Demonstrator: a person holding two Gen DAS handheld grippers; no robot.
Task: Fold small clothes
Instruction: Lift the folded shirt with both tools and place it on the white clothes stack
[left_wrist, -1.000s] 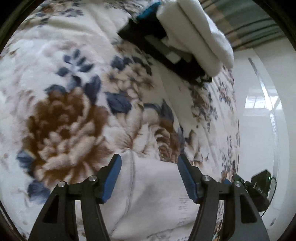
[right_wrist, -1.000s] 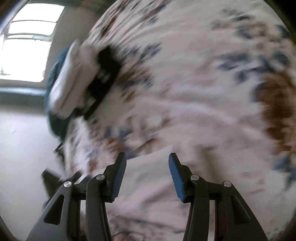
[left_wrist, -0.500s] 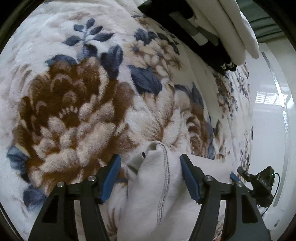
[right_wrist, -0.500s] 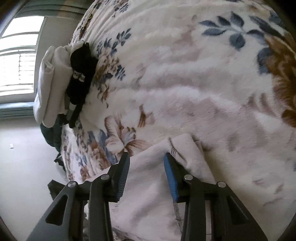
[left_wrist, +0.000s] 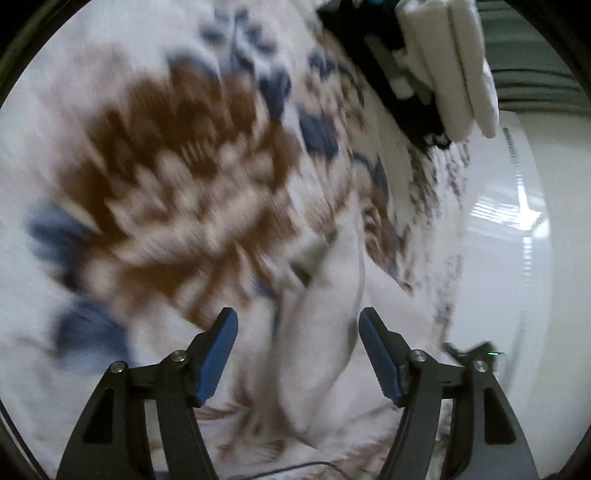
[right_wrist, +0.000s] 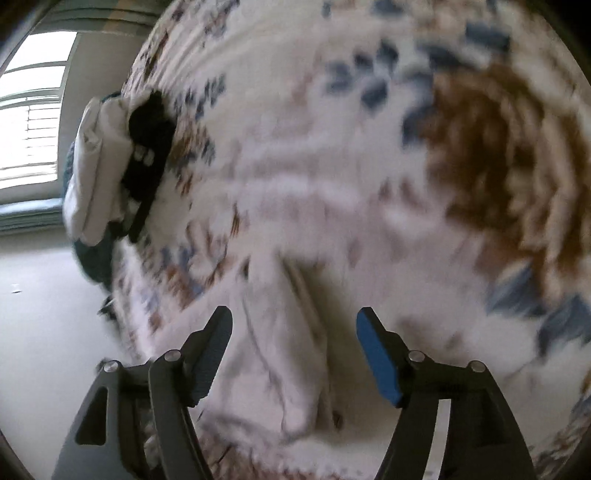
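Observation:
A small cream garment (left_wrist: 321, 321) lies bunched on a floral fleece blanket (left_wrist: 166, 166). In the left wrist view it runs between the blue pads of my left gripper (left_wrist: 298, 323), which is open and not closed on it. In the right wrist view the same garment (right_wrist: 280, 350) lies folded between and below the jaws of my right gripper (right_wrist: 293, 323), which is open wide. Both views are motion-blurred.
A stack of folded white and black clothes (left_wrist: 436, 62) sits at the blanket's far edge; it also shows in the right wrist view (right_wrist: 110, 173). White floor (left_wrist: 517, 258) lies beyond the bed edge. A window (right_wrist: 29, 122) is at far left.
My right gripper has opened wide, from nearly shut around the garment's edge. Both grippers have shifted over the garment, which now lies more bunched. The left jaws stay open.

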